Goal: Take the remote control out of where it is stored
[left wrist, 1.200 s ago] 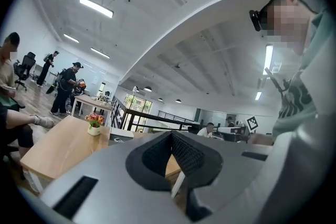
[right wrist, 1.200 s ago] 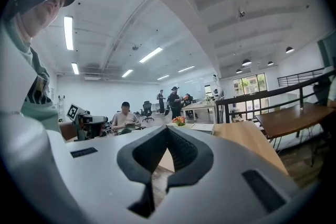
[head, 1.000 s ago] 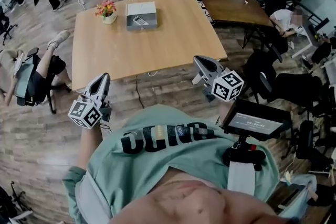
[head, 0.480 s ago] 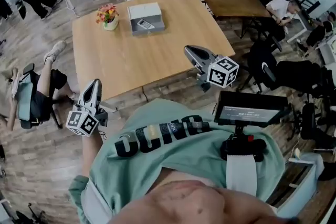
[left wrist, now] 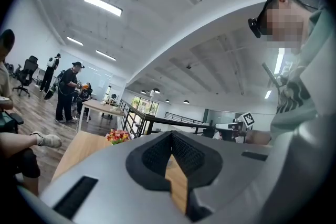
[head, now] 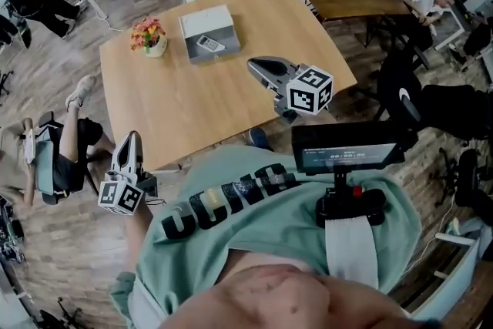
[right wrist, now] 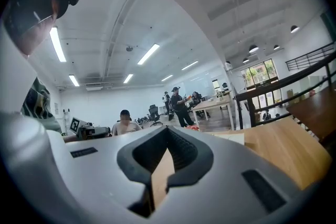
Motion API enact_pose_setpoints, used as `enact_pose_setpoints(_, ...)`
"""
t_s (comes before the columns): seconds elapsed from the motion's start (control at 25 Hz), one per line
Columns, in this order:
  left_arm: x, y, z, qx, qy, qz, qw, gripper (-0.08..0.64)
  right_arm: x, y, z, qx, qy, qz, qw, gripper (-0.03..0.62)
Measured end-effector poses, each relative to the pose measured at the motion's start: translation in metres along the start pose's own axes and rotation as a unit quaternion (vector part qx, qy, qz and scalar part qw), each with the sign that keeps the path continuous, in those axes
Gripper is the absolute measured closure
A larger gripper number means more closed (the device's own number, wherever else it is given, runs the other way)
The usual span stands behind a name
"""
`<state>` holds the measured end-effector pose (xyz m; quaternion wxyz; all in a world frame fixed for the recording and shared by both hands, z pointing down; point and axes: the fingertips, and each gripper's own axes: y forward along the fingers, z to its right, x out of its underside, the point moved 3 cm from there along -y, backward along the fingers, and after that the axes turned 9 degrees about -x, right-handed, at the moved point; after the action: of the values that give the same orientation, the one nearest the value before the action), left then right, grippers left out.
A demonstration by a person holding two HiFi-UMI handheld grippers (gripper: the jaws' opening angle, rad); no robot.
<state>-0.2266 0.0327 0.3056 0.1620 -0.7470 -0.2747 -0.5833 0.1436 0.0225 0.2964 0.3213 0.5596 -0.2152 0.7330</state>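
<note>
Over the table [head: 185, 100], near its front edge, hovers right gripper [head: 252, 64].

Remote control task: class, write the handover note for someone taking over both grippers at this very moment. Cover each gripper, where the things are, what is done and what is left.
Left gripper: shut, empty, off the table's near left corner, over the floor.
Right gripper: shut, empty, above the table, short of the box.
Remote control: lies in the open grey box at the table's far side, beside the flower pot.
Done: nothing yet; the remote control is untouched.
Left: reach the box, open a gripper, grasp the remote control, lift it out.
</note>
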Motion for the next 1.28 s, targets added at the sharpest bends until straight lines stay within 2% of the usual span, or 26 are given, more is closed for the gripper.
enact_pose_setpoints(0.2,-0.007,0.073,0.024,-0.048,0.003,0.006,0.9988,0.555,-0.017,0.022,0.098,-0.046,0.013,-0.003,0.999,0.588)
enact_pose_setpoints(0.44,-0.027,0.16,0.064,-0.068,0.021,0.002,0.9975,0.555,-0.05,0.038,0.192,-0.09,0.013,-0.002,0.996,0.588)
enact_pose_setpoints(0.72,-0.013,0.24,0.082,-0.08,0.018,-0.056,0.9951,0.555,-0.034,0.046,0.272,-0.105,0.042,-0.004,0.994,0.589)
enact_pose_setpoints(0.88,0.003,0.269,0.07,-0.066,0.018,-0.086,0.9939,0.555,-0.007,0.064,0.299,-0.098,0.061,-0.012,0.993,0.588)
enact_pose_setpoints(1.12,0.008,0.271,0.013,-0.04,-0.003,-0.11,0.9931,0.555,0.015,0.104,0.29,-0.067,0.074,-0.026,0.995,0.588)
enact_pose_setpoints(1.28,0.014,0.266,-0.041,0.007,-0.027,-0.109,0.9936,0.555,0.008,0.133,0.277,-0.007,0.058,-0.029,0.998,0.588)
